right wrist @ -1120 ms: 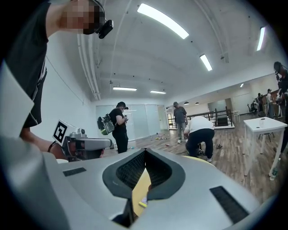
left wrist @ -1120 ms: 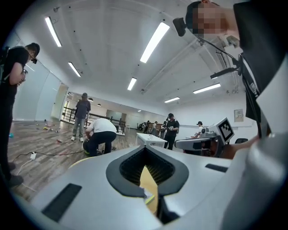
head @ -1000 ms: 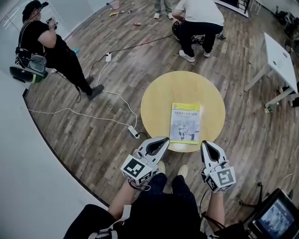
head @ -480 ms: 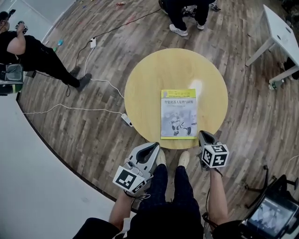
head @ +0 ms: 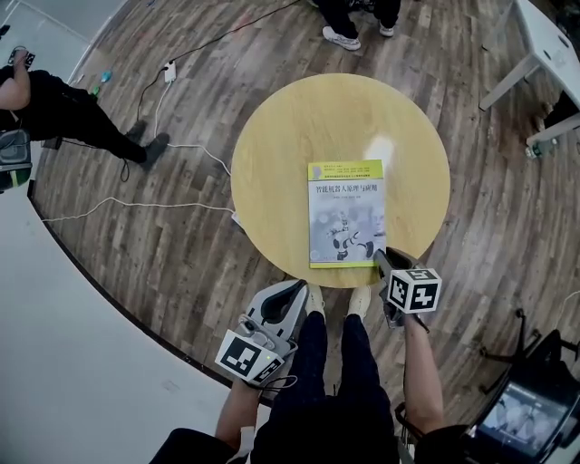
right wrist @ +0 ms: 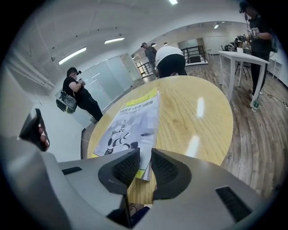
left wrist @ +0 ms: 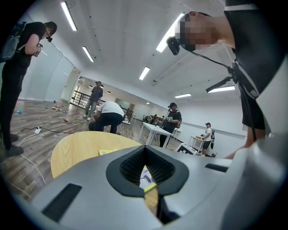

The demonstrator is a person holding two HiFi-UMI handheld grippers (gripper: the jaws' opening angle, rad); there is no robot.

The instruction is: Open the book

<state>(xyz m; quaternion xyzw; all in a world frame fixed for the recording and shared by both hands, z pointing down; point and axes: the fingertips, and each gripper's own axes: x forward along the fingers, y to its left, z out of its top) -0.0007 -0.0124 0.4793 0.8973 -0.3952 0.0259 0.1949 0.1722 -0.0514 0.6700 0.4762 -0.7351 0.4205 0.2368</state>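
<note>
A closed book (head: 345, 213) with a yellow-and-grey cover lies flat on the round yellow table (head: 299, 127), near its front edge. My right gripper (head: 381, 255) points down at the book's near right corner. Its jaws are opening; in the right gripper view the book (right wrist: 130, 121) has its corner showing in the gap of the right gripper (right wrist: 145, 155), and neither pad presses on it. My left gripper (head: 302, 285) hangs off the table's near left edge, shut and empty. In the left gripper view, the left gripper (left wrist: 145, 149) faces the table (left wrist: 76, 146).
White cables and a power strip (head: 169, 70) cross the wooden floor at the left. A person in black (head: 54, 104) stands at the far left, another (head: 358, 18) beyond the table. A white table (head: 544, 45) is at the upper right, a monitor (head: 521, 421) at the lower right.
Both grippers have sunk. The right one came down to the book's near right corner, tipped downward, and its jaws parted. The left one dropped slightly beside the table's edge.
</note>
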